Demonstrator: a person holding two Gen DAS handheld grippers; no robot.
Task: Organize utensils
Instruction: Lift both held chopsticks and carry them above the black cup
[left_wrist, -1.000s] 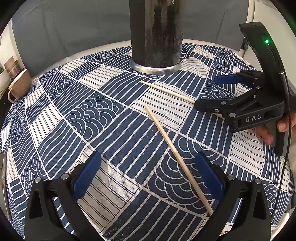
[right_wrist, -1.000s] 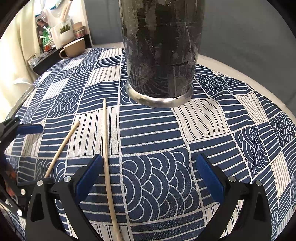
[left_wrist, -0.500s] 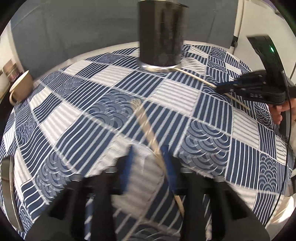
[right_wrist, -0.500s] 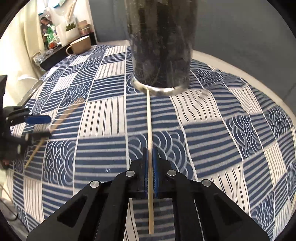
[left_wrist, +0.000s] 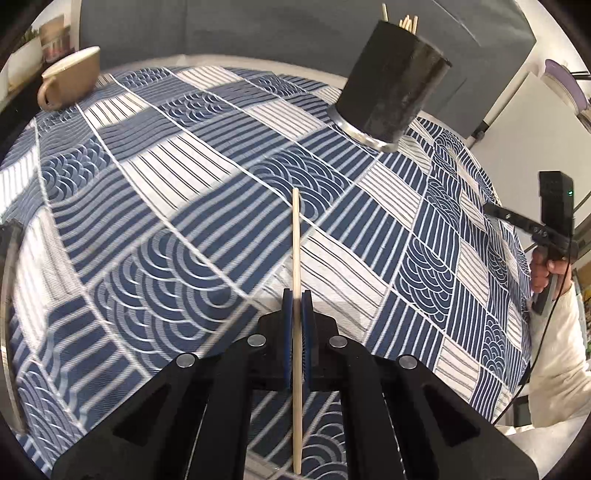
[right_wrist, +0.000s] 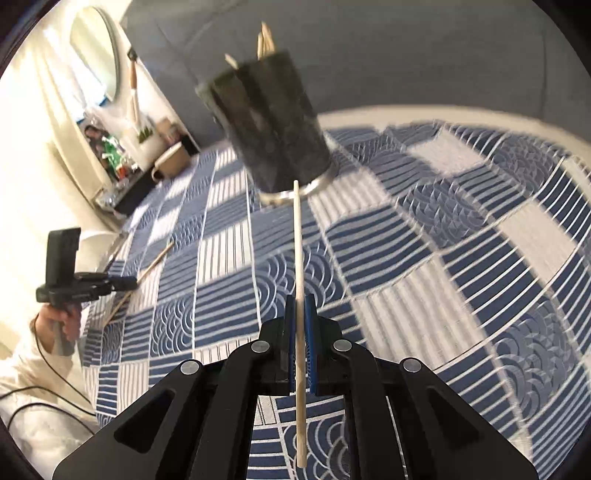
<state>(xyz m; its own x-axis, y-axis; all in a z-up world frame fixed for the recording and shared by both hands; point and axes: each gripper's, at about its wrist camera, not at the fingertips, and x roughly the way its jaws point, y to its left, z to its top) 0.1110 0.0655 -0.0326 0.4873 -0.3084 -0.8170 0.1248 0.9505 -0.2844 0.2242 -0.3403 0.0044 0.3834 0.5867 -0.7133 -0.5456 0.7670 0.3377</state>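
My left gripper (left_wrist: 296, 297) is shut on a wooden chopstick (left_wrist: 296, 243) and holds it above the tablecloth. My right gripper (right_wrist: 301, 301) is shut on a second wooden chopstick (right_wrist: 298, 243), also lifted. The dark cylindrical holder (left_wrist: 391, 92) stands at the far right of the table with several chopstick tips above its rim; in the right wrist view the holder (right_wrist: 273, 122) is ahead, tilted in the frame. The left gripper (right_wrist: 122, 283) and its chopstick (right_wrist: 155, 260) also show at the left of the right wrist view. The right gripper's tip is out of sight in the left wrist view.
A blue and white patterned cloth (left_wrist: 177, 155) covers the round table. A beige mug (left_wrist: 70, 83) stands at the far left edge. A shelf with small items (right_wrist: 110, 155) and a round mirror (right_wrist: 96, 55) stand beyond the table.
Both grippers closed on the chopsticks that lay on the cloth and lifted them. Both have pulled back and up from the holder, which now looks smaller.
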